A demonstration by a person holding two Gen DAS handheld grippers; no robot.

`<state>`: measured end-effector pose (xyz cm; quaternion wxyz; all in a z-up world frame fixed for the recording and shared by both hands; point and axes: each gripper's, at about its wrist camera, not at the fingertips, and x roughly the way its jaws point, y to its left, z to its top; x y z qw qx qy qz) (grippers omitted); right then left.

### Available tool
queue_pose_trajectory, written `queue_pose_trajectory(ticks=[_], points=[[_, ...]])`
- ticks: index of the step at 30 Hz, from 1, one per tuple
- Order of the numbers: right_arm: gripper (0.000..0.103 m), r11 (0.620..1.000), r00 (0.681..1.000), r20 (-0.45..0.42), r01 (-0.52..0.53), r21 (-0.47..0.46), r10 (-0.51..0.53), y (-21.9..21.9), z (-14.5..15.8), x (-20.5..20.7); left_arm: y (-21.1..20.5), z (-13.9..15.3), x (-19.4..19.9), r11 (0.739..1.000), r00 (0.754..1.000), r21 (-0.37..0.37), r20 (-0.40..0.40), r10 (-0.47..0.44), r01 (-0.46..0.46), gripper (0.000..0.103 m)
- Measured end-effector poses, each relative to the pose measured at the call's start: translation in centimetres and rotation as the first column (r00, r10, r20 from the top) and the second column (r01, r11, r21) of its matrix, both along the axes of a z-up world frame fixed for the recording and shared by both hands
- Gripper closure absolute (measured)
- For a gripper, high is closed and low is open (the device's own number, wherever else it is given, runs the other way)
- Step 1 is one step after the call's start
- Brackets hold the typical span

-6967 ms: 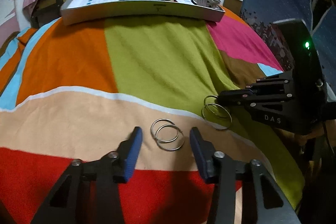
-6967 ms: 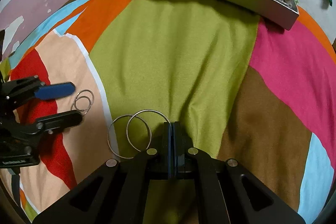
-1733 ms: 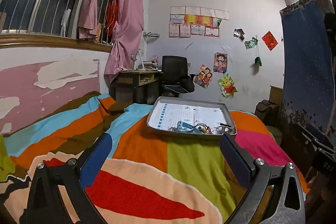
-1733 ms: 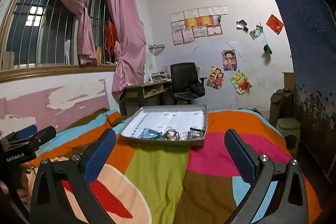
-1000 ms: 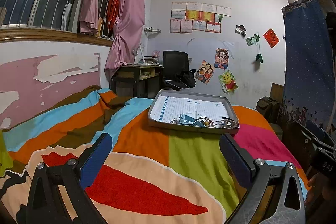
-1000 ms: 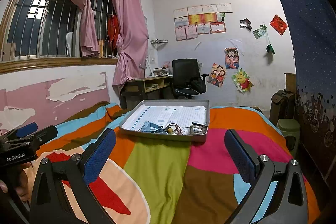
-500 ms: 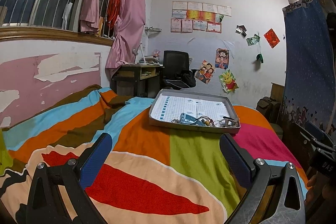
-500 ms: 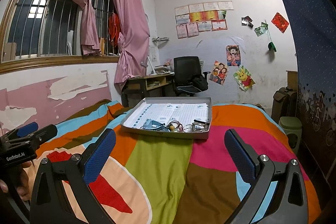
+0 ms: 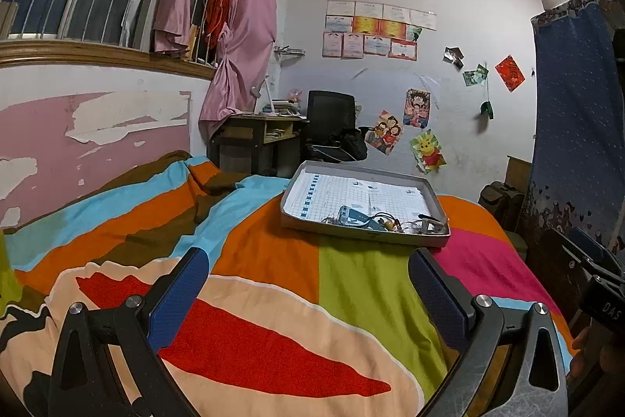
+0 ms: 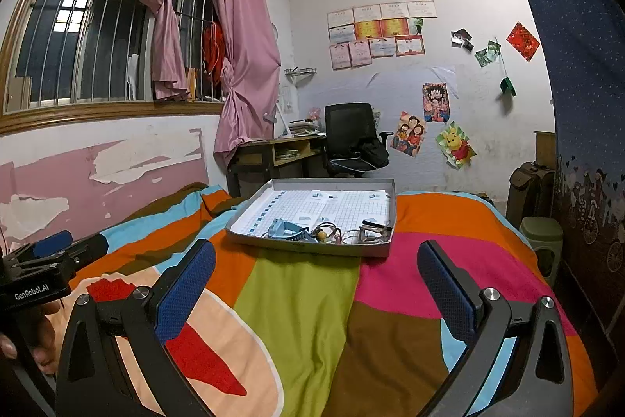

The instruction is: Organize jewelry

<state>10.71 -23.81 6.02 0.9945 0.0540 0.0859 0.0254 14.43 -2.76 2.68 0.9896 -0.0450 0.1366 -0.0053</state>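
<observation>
A shallow grey tray (image 9: 390, 240) (image 10: 250, 212) lined with gridded paper lies far down the striped bed. A heap of jewelry (image 9: 384, 221) (image 10: 324, 232) sits along its near edge, with a blue piece and some rings and beads. My left gripper (image 9: 308, 280) is raised well short of the tray, open wide, nothing between its blue pads. My right gripper (image 10: 316, 274) is likewise open and empty, level with the left. No hoop rings show on the bedspread in either view.
The colourful bedspread (image 9: 351, 284) fills the foreground. Beyond the bed stand a desk (image 9: 254, 139), a black office chair (image 9: 330, 127), a green bin (image 10: 541, 241) and a suitcase (image 10: 531, 190). A barred window with pink curtains (image 10: 238, 65) is on the left wall.
Seven seconds ago both grippers were low over hoop rings on the bedspread, the right one shut on a pair. Now both are raised, open and empty. Over the last second the views barely shift.
</observation>
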Motion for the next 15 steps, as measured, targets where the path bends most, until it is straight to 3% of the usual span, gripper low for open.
queue_pose_trajectory(ticks=[15], points=[[0.001, 1.000, 1.000, -0.008, -0.007, -0.001, 0.007, -0.05, -0.87, 0.28, -0.23, -0.38, 0.11, 1.000, 1.000, 0.005, -0.001, -0.006, 0.006, 0.000]])
